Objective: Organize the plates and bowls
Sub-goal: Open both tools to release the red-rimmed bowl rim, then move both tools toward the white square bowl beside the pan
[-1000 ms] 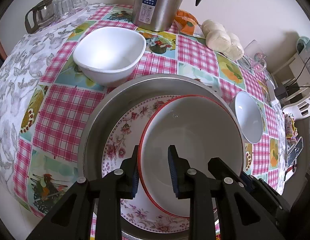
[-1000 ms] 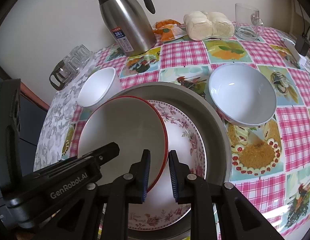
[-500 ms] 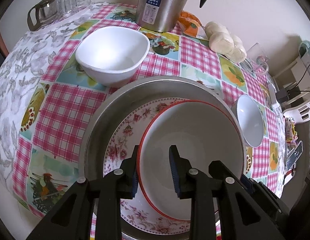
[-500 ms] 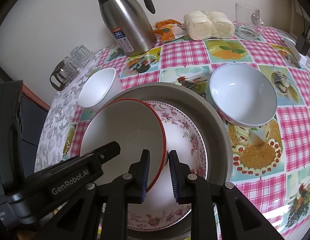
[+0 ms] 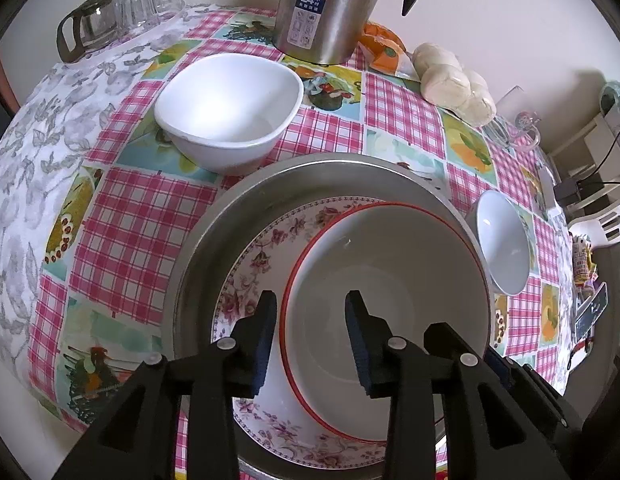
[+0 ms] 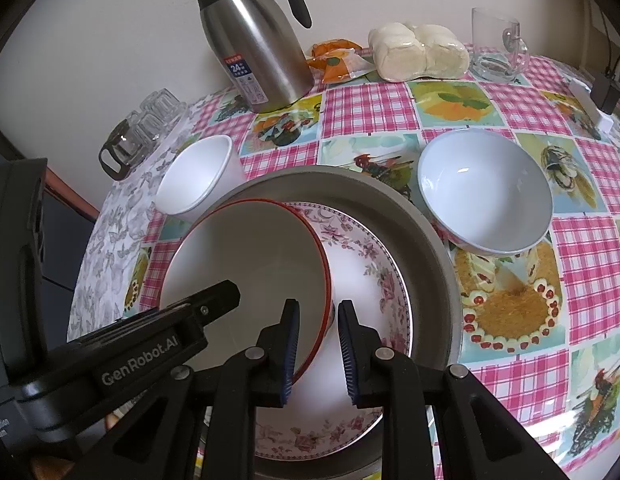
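A red-rimmed white bowl [image 5: 389, 300] [image 6: 250, 264] rests tilted on a floral plate [image 5: 262, 264] [image 6: 369, 264], which lies in a wide metal basin [image 5: 214, 240] [image 6: 429, 248]. My left gripper [image 5: 311, 308] straddles the bowl's near-left rim. Its jaws are opening, and the rim stands free between the pads. My right gripper [image 6: 318, 314] is shut on the bowl's opposite rim and wall. A white squarish bowl [image 5: 230, 112] [image 6: 198, 176] and a pale round bowl [image 5: 503, 252] [image 6: 485, 188] sit on the tablecloth on either side of the basin.
A steel thermos jug [image 5: 325, 8] [image 6: 258, 48], an orange packet [image 6: 335, 60], wrapped buns [image 5: 453, 80] [image 6: 417, 52] and a glass mug [image 6: 493, 44] line the wall side of the table. Glass cups and a small glass pot [image 5: 110, 16] stand at the far left corner.
The left jaws have spread wider and come off the bowl's rim. The red-rimmed bowl has sunk slightly onto the floral plate. The right gripper has stayed still.
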`<action>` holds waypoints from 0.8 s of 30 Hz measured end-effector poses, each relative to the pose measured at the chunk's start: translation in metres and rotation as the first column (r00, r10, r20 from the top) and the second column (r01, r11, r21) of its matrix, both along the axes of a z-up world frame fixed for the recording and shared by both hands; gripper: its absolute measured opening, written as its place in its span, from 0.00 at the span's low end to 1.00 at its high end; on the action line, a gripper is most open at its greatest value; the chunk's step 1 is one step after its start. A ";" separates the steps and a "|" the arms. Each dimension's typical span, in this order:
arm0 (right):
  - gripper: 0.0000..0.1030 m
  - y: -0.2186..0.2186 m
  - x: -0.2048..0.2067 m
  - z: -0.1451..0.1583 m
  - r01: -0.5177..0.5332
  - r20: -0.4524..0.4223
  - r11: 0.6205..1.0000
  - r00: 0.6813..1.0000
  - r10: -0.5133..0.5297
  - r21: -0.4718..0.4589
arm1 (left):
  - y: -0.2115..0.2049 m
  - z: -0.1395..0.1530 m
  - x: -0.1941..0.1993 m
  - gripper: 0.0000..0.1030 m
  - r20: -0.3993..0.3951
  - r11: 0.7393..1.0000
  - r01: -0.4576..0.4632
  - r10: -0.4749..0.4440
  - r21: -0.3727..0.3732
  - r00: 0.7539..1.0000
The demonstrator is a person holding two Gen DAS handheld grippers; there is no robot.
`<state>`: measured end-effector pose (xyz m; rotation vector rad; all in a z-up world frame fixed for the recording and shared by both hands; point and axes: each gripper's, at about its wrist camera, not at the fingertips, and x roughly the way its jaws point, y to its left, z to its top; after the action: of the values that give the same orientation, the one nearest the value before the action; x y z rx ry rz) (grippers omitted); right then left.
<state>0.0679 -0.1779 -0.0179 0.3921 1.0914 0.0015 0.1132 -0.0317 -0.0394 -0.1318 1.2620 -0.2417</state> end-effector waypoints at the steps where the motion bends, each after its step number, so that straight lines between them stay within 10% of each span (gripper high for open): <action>1: 0.22 0.000 0.000 0.001 0.001 -0.002 1.000 1.000 -0.001 -0.005 | 0.000 0.002 0.000 0.37 0.006 1.000 0.002 -0.002 0.000 1.000; 24: 0.79 -0.014 -0.010 0.040 0.095 0.120 0.989 0.989 -0.081 -0.115 | 0.025 0.053 -0.006 0.62 0.166 0.997 -0.082 0.080 0.004 0.983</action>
<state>0.0575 -0.1919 0.0223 0.3273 0.9547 -0.1182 0.1073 -0.0064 0.0139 -0.1507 1.0896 -0.1717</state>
